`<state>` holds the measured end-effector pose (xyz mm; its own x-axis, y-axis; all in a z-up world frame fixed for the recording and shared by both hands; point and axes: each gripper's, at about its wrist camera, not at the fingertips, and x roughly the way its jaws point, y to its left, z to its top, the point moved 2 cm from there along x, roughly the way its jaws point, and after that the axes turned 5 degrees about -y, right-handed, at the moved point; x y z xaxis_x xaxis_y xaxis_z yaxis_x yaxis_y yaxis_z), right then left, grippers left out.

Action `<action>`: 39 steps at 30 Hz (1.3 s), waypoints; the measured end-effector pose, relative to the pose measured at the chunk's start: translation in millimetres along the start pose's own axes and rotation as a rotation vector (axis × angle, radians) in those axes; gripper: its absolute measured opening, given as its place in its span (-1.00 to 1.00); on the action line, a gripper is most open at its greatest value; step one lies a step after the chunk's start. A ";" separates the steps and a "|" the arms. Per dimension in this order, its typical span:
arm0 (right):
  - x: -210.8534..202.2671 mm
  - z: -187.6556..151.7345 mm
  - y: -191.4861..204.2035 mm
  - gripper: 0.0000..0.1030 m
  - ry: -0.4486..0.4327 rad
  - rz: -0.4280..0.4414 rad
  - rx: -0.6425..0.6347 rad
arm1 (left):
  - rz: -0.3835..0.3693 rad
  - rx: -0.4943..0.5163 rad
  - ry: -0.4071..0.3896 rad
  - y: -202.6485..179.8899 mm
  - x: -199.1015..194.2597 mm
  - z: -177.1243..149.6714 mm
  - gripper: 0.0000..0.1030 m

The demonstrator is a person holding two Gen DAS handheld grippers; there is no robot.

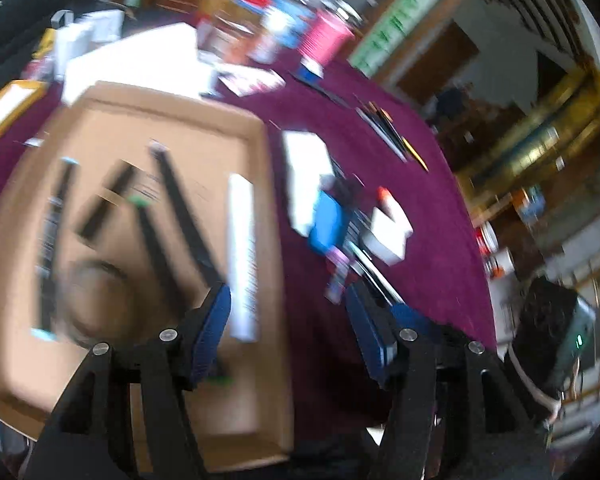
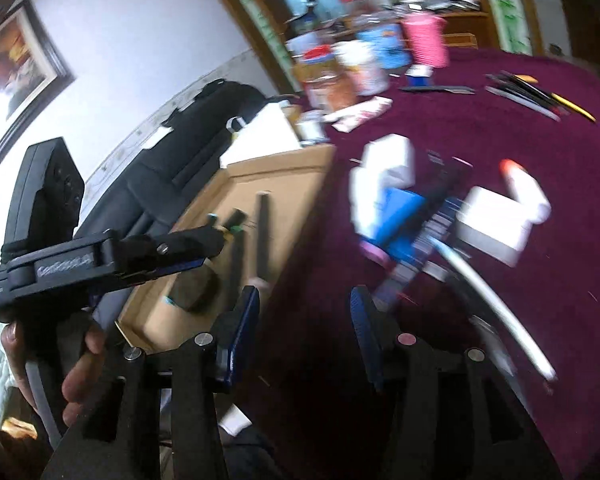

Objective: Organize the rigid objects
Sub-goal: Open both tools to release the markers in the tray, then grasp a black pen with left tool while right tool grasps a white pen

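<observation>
Maroon tablecloth [image 1: 420,184] is seen covering the table, w/ a shallow cardboard tray [image 1: 148,96] set on its left part.

Done so far, as judged: several long items are already laid in the tray – three or four black bars [image 1: 180,216], one white strip [image 1: 242,256] along the right wall, a dark printed strip [image 1: 50,240] at the left, plus a round blurred object [image 1: 92,300] that can't be identified. They are roughly lengthwise but not squared up.

Left to do: a loose heap on the cloth right of the tray – white boxes [image 1: 306,168], a blue box [image 1: 328,220], a white block w/ an orange-tipped piece [image 1: 388,232], thin rods. Further off, a row of pens [image 2: 536,96] lies near the far edge; whether these belong to the job can't be told.

Left gripper [image 1: 288,332] is held over the tray's right wall, jaws wide, nothing between. Right gripper [image 2: 306,320] is over bare cloth near the heap, jaws apart, empty.
</observation>
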<state>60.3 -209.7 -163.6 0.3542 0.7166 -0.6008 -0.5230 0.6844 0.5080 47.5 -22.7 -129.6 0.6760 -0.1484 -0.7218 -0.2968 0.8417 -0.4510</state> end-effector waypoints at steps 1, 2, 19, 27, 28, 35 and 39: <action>-5.0 0.1 -10.4 -0.28 -0.003 -0.022 0.018 | -0.008 0.022 0.018 -9.2 6.0 -3.2 0.15; -9.7 -1.3 -22.2 -0.33 -0.002 -0.039 0.035 | -0.005 0.045 0.041 -20.2 13.2 -6.9 0.15; -15.2 6.2 -80.5 -0.57 0.037 -0.180 0.043 | -0.022 0.093 0.159 -67.1 38.3 -48.4 0.15; 9.6 7.4 -91.7 -0.57 0.107 -0.212 -0.018 | -0.021 0.115 0.170 -72.6 39.6 -52.2 0.15; 11.7 7.1 -89.0 -0.57 0.115 -0.224 -0.046 | -0.024 0.120 0.167 -73.4 39.4 -51.5 0.15; 19.1 -0.6 -69.0 -0.77 0.155 -0.271 -0.209 | -0.046 0.082 0.177 -76.1 49.8 -44.5 0.15; 8.9 -3.9 -74.2 -0.78 0.169 -0.240 -0.207 | -0.044 0.087 0.186 -82.3 61.9 -41.5 0.15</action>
<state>99.3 -254.7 -209.1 0.3623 0.4943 -0.7902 -0.5920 0.7768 0.2146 85.8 -122.6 -158.9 0.5483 -0.2723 -0.7907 -0.2056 0.8726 -0.4430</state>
